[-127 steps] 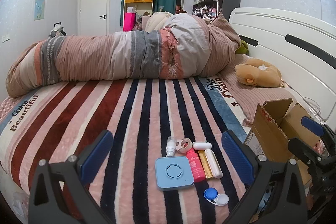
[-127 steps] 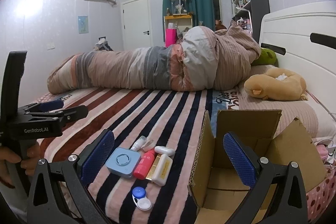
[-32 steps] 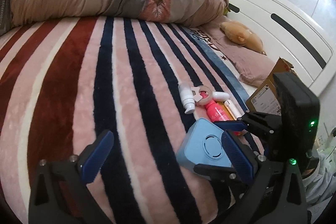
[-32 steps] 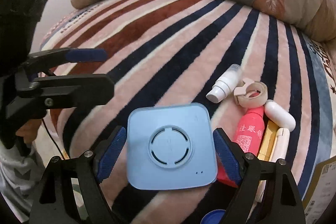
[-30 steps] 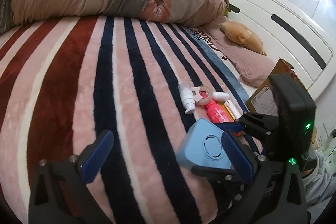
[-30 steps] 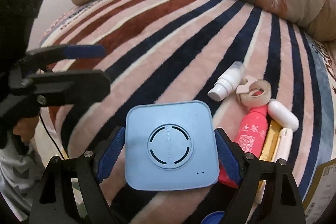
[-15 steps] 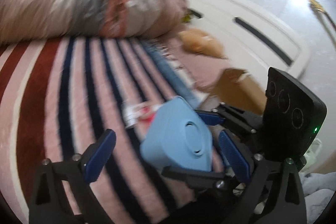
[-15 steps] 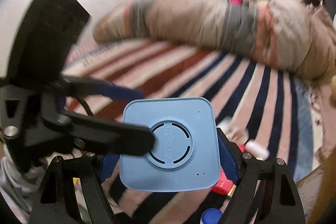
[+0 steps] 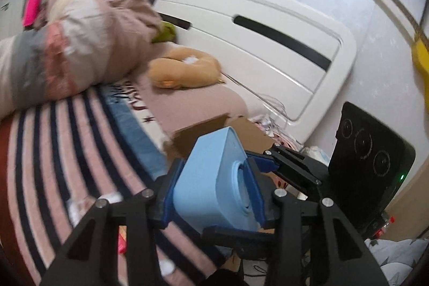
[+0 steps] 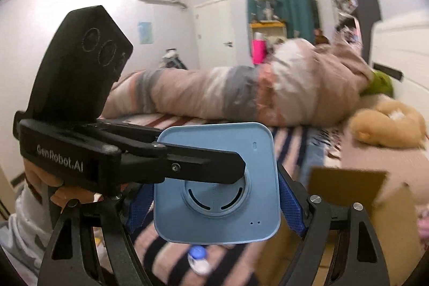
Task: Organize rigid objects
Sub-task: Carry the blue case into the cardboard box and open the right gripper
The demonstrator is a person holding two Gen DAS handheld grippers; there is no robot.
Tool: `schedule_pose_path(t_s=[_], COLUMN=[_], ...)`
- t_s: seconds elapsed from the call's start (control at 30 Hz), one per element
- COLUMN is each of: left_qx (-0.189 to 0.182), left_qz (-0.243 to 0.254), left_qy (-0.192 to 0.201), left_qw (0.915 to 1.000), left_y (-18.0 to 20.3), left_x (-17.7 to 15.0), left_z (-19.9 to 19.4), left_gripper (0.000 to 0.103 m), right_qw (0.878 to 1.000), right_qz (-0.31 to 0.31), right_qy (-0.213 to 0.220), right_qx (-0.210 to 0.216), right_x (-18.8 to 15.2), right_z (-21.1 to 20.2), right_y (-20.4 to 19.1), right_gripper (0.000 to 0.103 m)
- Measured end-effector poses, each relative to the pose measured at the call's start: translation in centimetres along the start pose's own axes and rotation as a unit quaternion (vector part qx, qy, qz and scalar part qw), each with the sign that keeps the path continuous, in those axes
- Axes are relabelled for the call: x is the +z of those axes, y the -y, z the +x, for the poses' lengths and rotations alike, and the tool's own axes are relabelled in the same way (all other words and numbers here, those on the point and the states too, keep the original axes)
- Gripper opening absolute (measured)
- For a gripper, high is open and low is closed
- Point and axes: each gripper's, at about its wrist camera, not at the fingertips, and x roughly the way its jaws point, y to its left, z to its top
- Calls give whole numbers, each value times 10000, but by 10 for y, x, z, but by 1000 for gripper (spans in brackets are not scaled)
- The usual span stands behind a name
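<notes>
A light blue square device with a round vent on its face is held up in the air above the striped bed. My right gripper is shut on its two sides. My left gripper is shut on its front and back faces, with one finger across the vent. The device also shows in the left wrist view, edge on. The open cardboard box lies just beyond and to the right of the device.
A blue-and-white contact lens case lies on the blanket below the device. A tan plush pillow, a rolled duvet and the white headboard are behind.
Both grippers have lifted the blue device off the blanket and swung it right toward the cardboard box. My left gripper has closed on the device, which the right still holds.
</notes>
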Motion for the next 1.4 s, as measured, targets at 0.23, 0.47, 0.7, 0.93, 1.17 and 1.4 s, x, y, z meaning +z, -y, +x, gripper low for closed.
schedule_pose_path(t_s=[0.23, 0.47, 0.7, 0.93, 1.17, 1.4], left_qx=[-225, -310, -365, -160, 465, 1160], left_qz=[594, 855, 855, 919, 740, 402], left_qy=[-686, -1166, -1353, -1349, -846, -202], left_qw=[9956, 9890, 9864, 9865, 9926, 9922], left_y=[38, 46, 44, 45, 28, -13], left_x=[21, 11, -1, -3, 5, -3], left_z=[78, 127, 140, 136, 90, 12], left_gripper=[42, 40, 35, 43, 66, 74], right_qw=[9962, 9866, 9788, 9742, 9769, 9798], right_qz=[526, 777, 590, 470, 443, -21], right_qy=[-622, -1359, -1832, -2018, -1761, -1305], right_qx=[-313, -451, -695, -894, -1126, -1515], right_x=[-17, -44, -54, -53, -41, -17], right_z=[-21, -14, 0, 7, -5, -14], right_y=[73, 109, 107, 99, 89, 52], right_gripper=[79, 79, 79, 80, 96, 96])
